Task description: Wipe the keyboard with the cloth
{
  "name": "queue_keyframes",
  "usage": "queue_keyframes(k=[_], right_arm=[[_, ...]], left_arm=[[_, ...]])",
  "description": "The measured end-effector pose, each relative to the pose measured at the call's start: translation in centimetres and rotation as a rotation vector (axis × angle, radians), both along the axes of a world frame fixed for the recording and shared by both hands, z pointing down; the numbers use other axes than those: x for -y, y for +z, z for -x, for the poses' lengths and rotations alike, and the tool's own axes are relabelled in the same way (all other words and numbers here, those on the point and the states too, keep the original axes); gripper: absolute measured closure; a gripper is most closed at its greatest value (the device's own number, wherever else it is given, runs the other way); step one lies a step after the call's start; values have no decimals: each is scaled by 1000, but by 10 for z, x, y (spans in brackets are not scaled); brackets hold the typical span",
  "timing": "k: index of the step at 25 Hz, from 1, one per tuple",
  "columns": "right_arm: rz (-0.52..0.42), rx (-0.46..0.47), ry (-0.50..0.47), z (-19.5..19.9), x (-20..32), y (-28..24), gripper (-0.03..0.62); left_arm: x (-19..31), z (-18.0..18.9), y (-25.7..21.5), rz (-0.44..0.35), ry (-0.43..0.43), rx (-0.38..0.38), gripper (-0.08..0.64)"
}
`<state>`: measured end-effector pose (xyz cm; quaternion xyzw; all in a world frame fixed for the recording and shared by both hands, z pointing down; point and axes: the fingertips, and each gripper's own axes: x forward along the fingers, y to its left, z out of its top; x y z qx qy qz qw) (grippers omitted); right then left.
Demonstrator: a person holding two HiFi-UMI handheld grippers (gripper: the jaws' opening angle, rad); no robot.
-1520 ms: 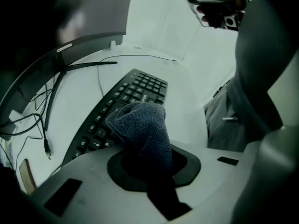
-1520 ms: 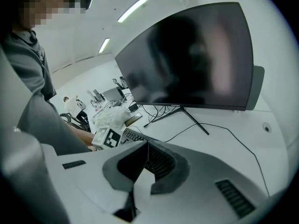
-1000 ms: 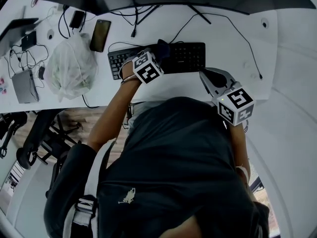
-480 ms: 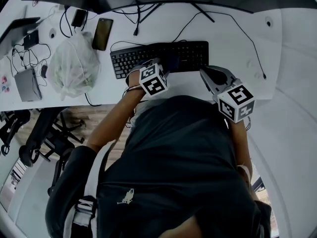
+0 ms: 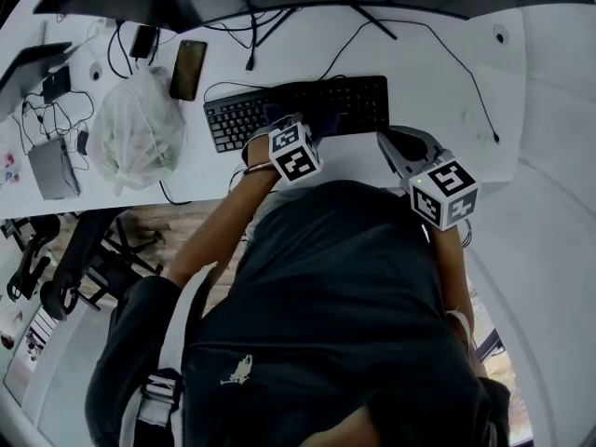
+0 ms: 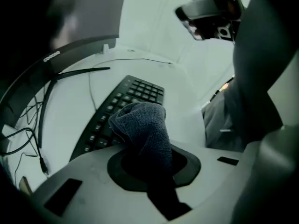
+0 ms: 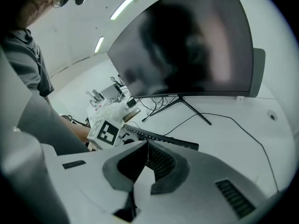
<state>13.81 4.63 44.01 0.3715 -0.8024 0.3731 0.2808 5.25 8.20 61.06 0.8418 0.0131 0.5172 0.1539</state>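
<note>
The left gripper (image 6: 148, 158) is clamped on a dark blue cloth (image 6: 142, 125), whose bunched end lies over the keys near the middle of the black keyboard (image 5: 358, 101), at 12 o'clock in the head view. The right gripper (image 7: 140, 169) has its jaws together with nothing between them, at about 4 o'clock from the keyboard's right end, over the white desk (image 5: 447, 82)

The person wears a dark short-sleeved shirt (image 5: 345, 287) with a small pale logo (image 5: 240, 369) and a light strap (image 5: 177, 333) over the left shoulder. The left tool (image 6: 145, 146) and right tool (image 7: 141, 169) are pale grey with dark pads (image 7: 161, 164), each bearing a cube (image 5: 294, 153) of black-and-white square markers.
</note>
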Motion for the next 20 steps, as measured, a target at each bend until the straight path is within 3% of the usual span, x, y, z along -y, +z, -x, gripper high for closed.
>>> queue_keyframes(k=[2, 4, 9, 11, 16, 20], right_arm=[[2, 4, -9, 3, 0, 1, 582], [-3, 4, -20, 6, 1, 1, 582], [-4, 0, -27, 7, 1, -1, 582], [-4, -5, -23, 6, 0, 0, 583], [5, -5, 3, 0, -1, 2, 583], [20, 1, -4, 2, -2, 9, 581]], left_arm=[[-26, 0, 1, 23, 66, 3, 508], [-28, -5, -1, 13, 79, -13, 508], [38, -26, -10, -100, 18, -52, 508], [54, -31, -7, -103, -10, -51, 508], [11, -32, 3, -36, -1, -54, 508], [-66, -22, 9, 157, 106, -20, 508]])
